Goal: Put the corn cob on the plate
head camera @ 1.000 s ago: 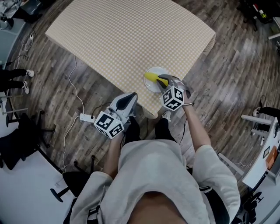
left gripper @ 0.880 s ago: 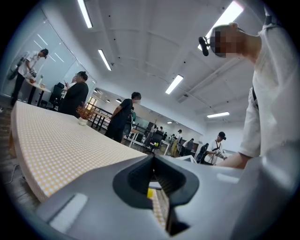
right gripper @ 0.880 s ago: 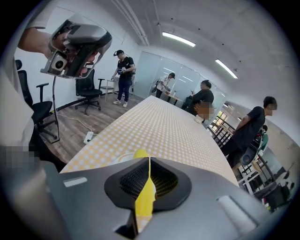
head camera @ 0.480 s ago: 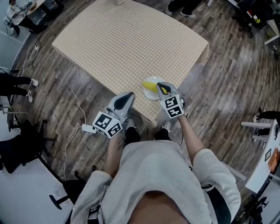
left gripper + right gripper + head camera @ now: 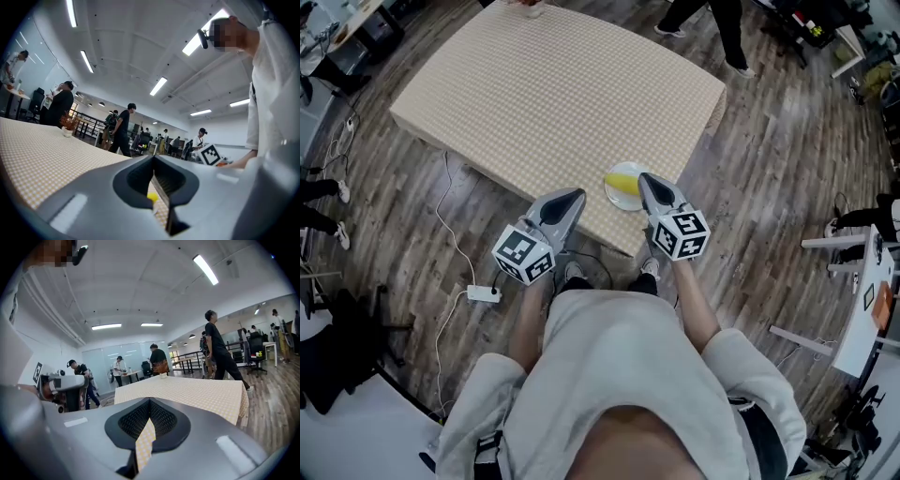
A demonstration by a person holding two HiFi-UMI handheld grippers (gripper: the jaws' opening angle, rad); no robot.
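The yellow corn cob point(image 5: 622, 180) lies on the white plate point(image 5: 616, 199), near the front edge of the checkered table point(image 5: 553, 84). My right gripper point(image 5: 641, 176) hovers just right of the plate and above it. Its jaws are shut with nothing between them, and its tip point(image 5: 149, 401) points level over the cloth. My left gripper point(image 5: 578, 193) hangs left of the plate at the table's front edge, also shut and empty. Through the slit below the left gripper's tip point(image 5: 153, 158) a bit of the corn cob point(image 5: 152, 198) shows.
A small potted plant point(image 5: 68, 125) stands at the table's far edge. Several people stand beyond the table point(image 5: 216, 348). A power strip point(image 5: 483, 293) and its cable lie on the wood floor to the left. Desks and chairs line the room's edges.
My right gripper has lifted off the corn cob on the plate, rolled, and drawn back towards me. The left gripper has risen a little. The corn cob stays on the plate.
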